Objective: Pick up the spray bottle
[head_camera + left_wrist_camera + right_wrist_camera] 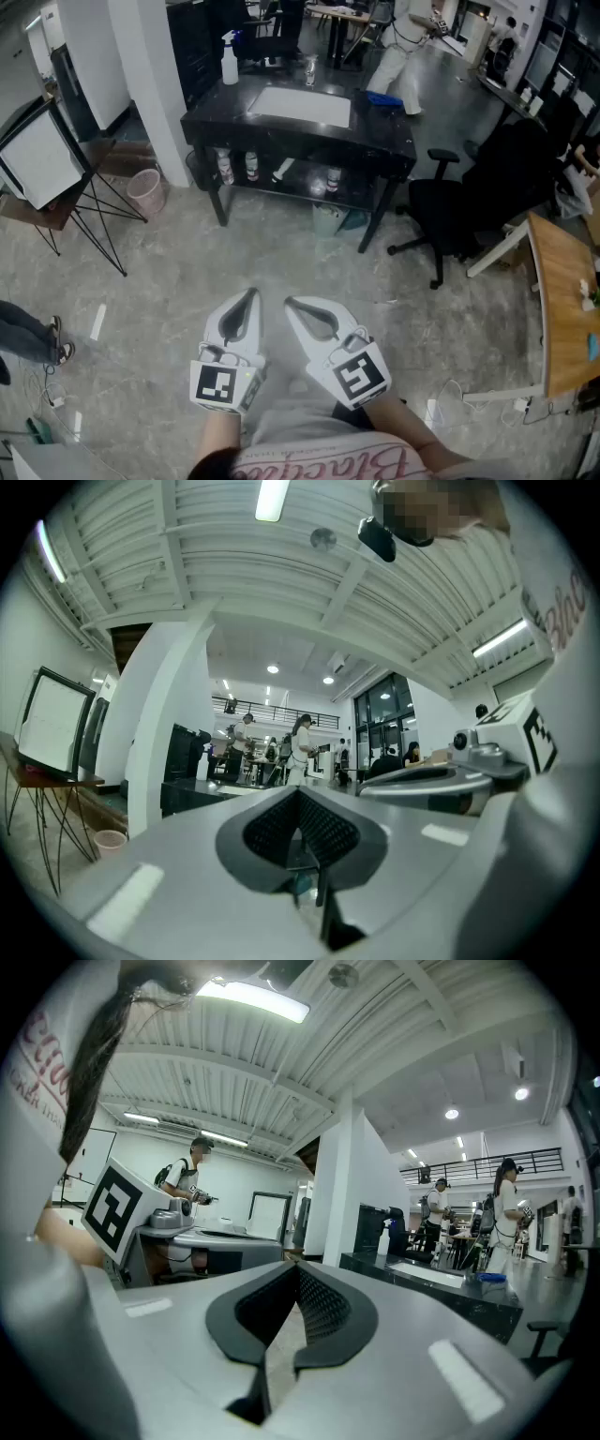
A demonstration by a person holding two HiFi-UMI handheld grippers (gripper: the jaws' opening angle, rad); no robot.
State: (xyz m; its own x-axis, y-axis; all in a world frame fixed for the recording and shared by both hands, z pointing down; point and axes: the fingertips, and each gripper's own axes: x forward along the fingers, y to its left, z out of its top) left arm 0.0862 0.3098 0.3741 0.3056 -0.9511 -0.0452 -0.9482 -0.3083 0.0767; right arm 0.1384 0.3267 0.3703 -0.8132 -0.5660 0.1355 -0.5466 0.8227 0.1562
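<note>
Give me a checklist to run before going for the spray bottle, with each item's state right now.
1. Spray bottle in sight, upright on the table: ok.
2. Left gripper open for a grasp: not ok; fingers together, nothing between them.
3. Right gripper open: not ok; fingers together, nothing between them.
4. Bottle within reach: not ok; the table stands well ahead, and both grippers are near the body.
5. Room round the bottle: ok; the glass stands apart from it.
6. Chair off the way: ok; it sits right of the table.
</note>
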